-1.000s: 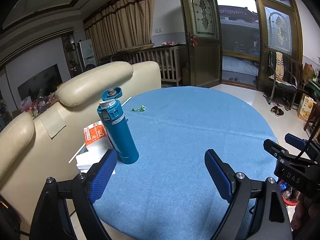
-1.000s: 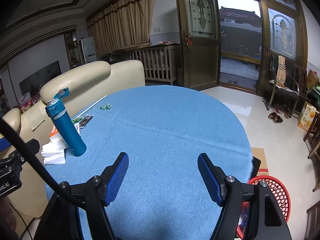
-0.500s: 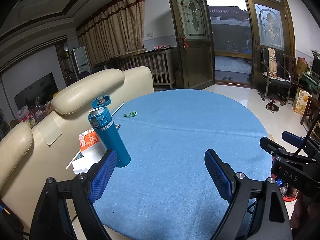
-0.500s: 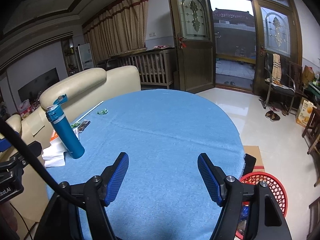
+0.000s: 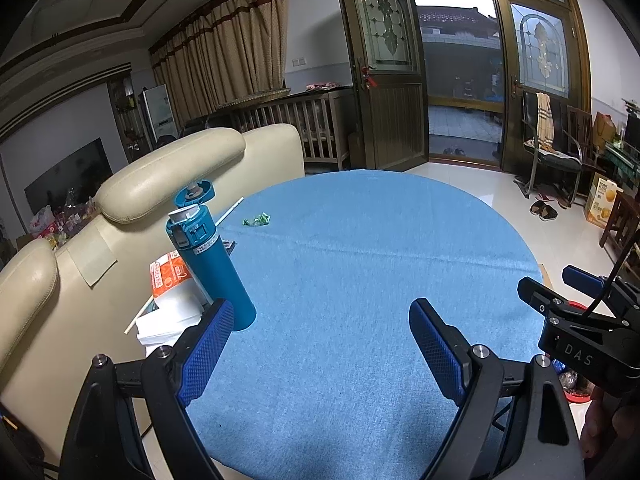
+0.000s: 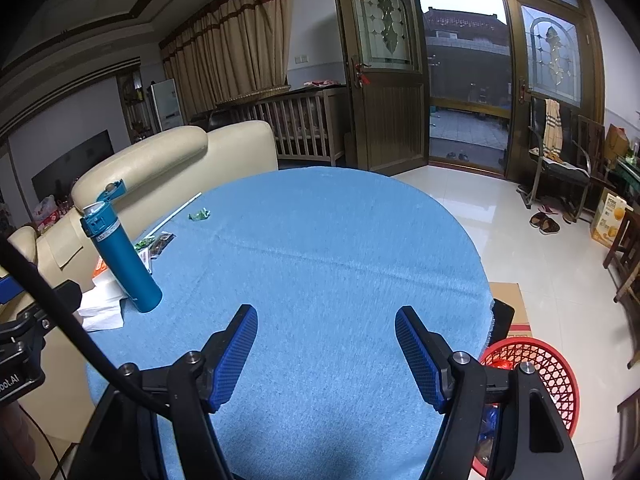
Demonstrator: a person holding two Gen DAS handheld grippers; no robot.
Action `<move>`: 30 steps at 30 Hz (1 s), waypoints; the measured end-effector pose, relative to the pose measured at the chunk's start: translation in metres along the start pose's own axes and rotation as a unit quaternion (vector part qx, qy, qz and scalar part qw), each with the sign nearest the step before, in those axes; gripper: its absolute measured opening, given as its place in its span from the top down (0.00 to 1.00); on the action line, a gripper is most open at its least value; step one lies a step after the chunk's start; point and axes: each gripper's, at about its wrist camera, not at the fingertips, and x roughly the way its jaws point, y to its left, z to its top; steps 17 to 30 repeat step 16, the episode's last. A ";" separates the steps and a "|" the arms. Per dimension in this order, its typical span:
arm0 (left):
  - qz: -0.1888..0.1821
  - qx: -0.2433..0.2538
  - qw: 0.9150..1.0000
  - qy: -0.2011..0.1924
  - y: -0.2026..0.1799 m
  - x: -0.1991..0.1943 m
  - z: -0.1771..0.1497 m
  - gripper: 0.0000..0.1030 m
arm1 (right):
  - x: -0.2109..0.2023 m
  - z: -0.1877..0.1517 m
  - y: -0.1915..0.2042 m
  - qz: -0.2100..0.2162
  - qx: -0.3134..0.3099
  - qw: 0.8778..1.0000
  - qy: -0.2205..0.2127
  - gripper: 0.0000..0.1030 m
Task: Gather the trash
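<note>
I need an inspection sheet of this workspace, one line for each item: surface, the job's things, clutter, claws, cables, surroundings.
Surface: round table under a blue cloth, mostly bare.
Job's things: green wrapper far on the cloth; more wrappers behind the bottle; red basket on the floor, some trash inside.
Clutter: blue bottle upright, lid flipped open; orange tissue pack; white papers; a long thin white stick.
Claws: left claw open, empty; right claw open, empty. Both over the near edge.
Cables: black cable crossing the right wrist view.
Surroundings: cream sofa, open door, chair, slippers.
</note>
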 end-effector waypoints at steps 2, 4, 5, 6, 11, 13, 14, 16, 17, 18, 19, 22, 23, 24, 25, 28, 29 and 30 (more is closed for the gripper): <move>0.000 -0.002 1.000 0.002 0.002 0.003 0.000 0.13 | 0.003 0.001 0.002 -0.002 -0.003 1.000 0.002 0.27; -0.001 -0.004 1.000 0.004 0.005 0.007 0.000 0.13 | 0.006 0.002 0.005 -0.004 -0.006 1.000 0.003 0.27; -0.001 -0.005 1.000 0.005 0.007 0.009 0.000 0.13 | 0.009 0.002 0.007 -0.005 -0.008 1.000 0.005 0.27; -0.001 -0.007 1.000 0.006 0.008 0.012 -0.001 0.13 | 0.011 0.003 0.008 -0.005 -0.009 1.000 0.006 0.27; -0.003 -0.013 1.000 0.016 0.016 0.029 -0.002 0.13 | 0.027 0.005 0.015 -0.008 -0.016 1.000 0.017 0.27; 0.000 -0.013 1.000 0.016 0.017 0.038 -0.005 0.13 | 0.037 0.004 0.015 -0.009 -0.014 1.000 0.023 0.27; 0.004 -0.017 1.000 0.022 0.019 0.047 -0.006 0.13 | 0.043 0.003 0.013 -0.011 -0.013 1.000 0.026 0.27; -0.007 -0.028 0.999 0.042 0.023 0.066 -0.011 0.13 | 0.057 -0.001 0.009 -0.022 -0.012 0.999 0.032 0.27; -0.007 -0.028 0.999 0.042 0.023 0.066 -0.011 0.13 | 0.057 -0.001 0.009 -0.022 -0.012 0.999 0.032 0.27; -0.007 -0.028 0.999 0.042 0.023 0.066 -0.011 0.13 | 0.057 -0.001 0.009 -0.022 -0.012 0.999 0.032 0.27; -0.007 -0.028 0.999 0.042 0.023 0.066 -0.011 0.13 | 0.057 -0.001 0.009 -0.022 -0.012 0.999 0.032 0.27; -0.007 -0.028 0.999 0.042 0.023 0.066 -0.011 0.13 | 0.057 -0.001 0.009 -0.022 -0.012 0.999 0.032 0.27; -0.007 -0.028 0.999 0.042 0.023 0.066 -0.011 0.13 | 0.057 -0.001 0.009 -0.022 -0.012 0.999 0.032 0.27; -0.007 -0.028 0.999 0.042 0.023 0.066 -0.011 0.13 | 0.057 -0.001 0.009 -0.022 -0.012 0.999 0.032 0.27; -0.007 -0.028 0.999 0.042 0.023 0.066 -0.011 0.13 | 0.057 -0.001 0.009 -0.022 -0.012 0.999 0.032 0.27; -0.007 -0.028 0.999 0.042 0.023 0.066 -0.011 0.13 | 0.057 -0.001 0.009 -0.022 -0.012 0.999 0.032 0.27; -0.007 -0.028 0.999 0.042 0.023 0.066 -0.011 0.13 | 0.057 -0.001 0.009 -0.022 -0.012 0.999 0.032 0.27; -0.007 -0.028 0.999 0.042 0.023 0.066 -0.011 0.13 | 0.057 -0.001 0.009 -0.022 -0.012 0.999 0.032 0.27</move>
